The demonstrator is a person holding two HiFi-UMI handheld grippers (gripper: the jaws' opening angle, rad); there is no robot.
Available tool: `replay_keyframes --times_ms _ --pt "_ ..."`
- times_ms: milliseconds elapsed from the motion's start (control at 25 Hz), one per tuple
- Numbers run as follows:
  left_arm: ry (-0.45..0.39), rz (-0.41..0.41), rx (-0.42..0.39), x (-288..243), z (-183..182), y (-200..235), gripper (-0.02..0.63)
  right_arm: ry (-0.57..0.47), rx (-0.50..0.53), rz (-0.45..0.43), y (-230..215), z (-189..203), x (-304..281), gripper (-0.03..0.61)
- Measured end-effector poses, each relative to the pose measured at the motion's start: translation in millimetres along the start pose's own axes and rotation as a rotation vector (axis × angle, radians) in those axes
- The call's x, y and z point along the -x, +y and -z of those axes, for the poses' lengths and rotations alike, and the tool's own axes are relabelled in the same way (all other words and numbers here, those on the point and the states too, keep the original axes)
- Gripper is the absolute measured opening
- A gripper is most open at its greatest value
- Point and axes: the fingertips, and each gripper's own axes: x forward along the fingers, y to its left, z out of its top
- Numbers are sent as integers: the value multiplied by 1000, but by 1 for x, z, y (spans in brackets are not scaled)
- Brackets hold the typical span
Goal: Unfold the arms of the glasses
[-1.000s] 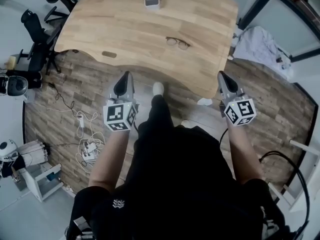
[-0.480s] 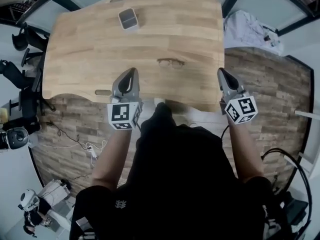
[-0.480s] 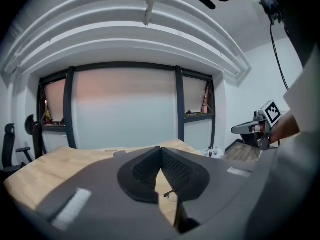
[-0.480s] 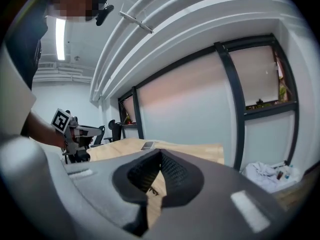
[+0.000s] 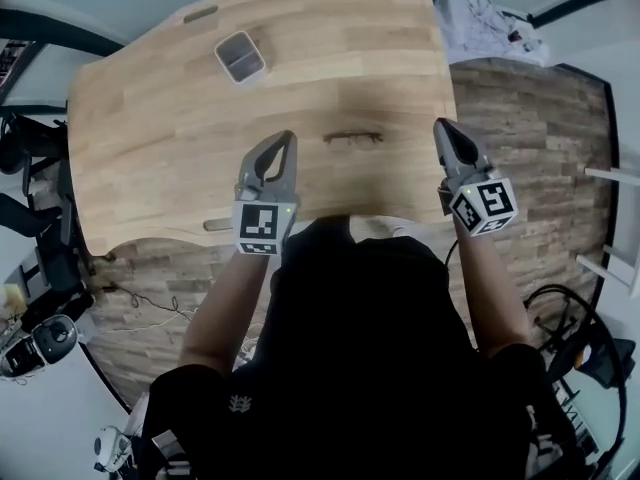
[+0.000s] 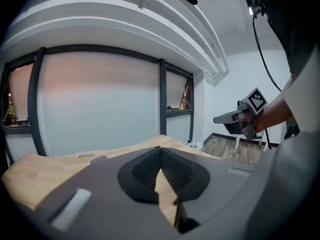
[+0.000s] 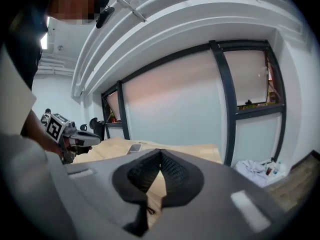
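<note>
The glasses (image 5: 352, 138) lie with arms folded on the wooden table (image 5: 150, 118), near its front edge. My left gripper (image 5: 283, 140) hovers over the table just left of them, jaws shut and empty. My right gripper (image 5: 441, 125) is held to their right at the table's right edge, also shut with nothing in it. In the left gripper view the closed pads (image 6: 161, 149) point across the tabletop, and the right gripper (image 6: 235, 121) shows at the far right. In the right gripper view the pads (image 7: 160, 152) meet, and the left gripper (image 7: 75, 136) shows at the left.
A small grey box (image 5: 240, 56) stands at the table's back left, and shows in the right gripper view as the box (image 7: 134, 147). A bundle of cloth (image 5: 485, 18) lies on the floor at the back right. Chairs (image 5: 25, 158) and cables crowd the left side.
The person has stepped up to the table. Both grippers have come forward from over the floor to over the table's front edge, on either side of the glasses. Jaws stayed shut.
</note>
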Motion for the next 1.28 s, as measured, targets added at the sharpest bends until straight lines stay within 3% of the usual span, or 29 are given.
replay_keyframes --times_ms 360,640,920,1160,1280 --pt "48 285 -33 -43 39 -18 12 41 -23 121 11 3 -14 0" --pt "142 463 -126 -66 89 -67 117 94 -50 129 11 36 -9 0" --pt "232 480 -208 -97 133 -97 164 146 -73 85 2 79 -11 0" --pt "306 502 -303 -129 159 -118 156 175 -123 56 -11 113 -15 0" --pt "328 520 -353 -141 171 -130 119 177 -142 43 -18 123 -18 0"
